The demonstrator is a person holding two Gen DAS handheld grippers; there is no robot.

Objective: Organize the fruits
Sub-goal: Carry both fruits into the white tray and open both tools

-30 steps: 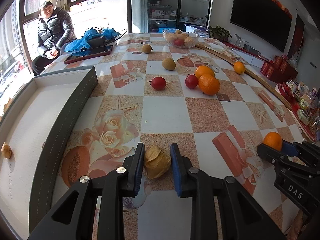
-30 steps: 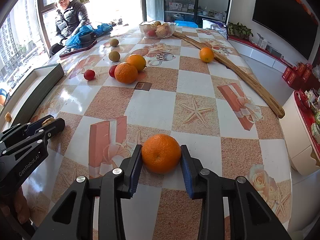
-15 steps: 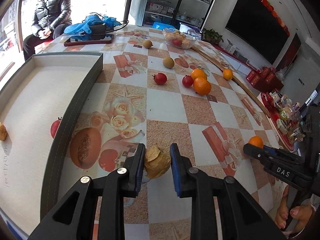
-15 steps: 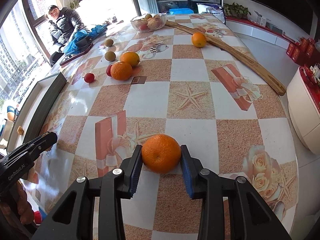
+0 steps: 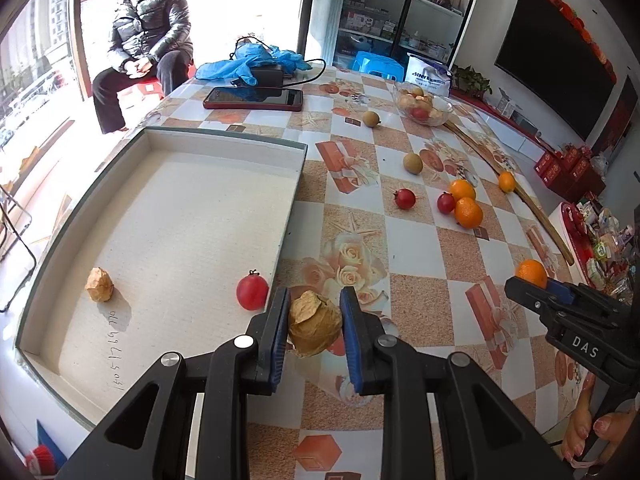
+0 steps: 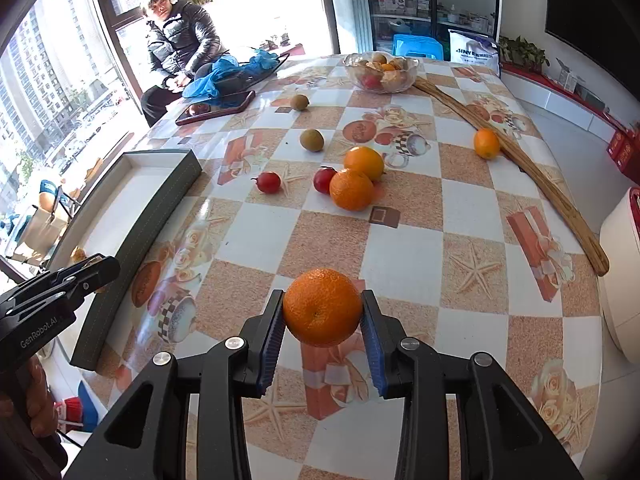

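Observation:
My left gripper is shut on a tan papery husk fruit, held above the table just right of the white tray. The tray holds another husk fruit and a red fruit. My right gripper is shut on an orange, lifted above the table; it also shows in the left wrist view. Loose on the table: two oranges, two red fruits, two brown fruits, and a small orange.
A glass bowl of fruit stands at the far end. A long wooden stick lies along the right edge. A phone and blue cloth lie at the back left. A person sits beyond the table.
Both grippers have lifted with their fruit. The left one has swung left toward the tray, so the tray's inside now shows. The right one has turned toward the table's middle.

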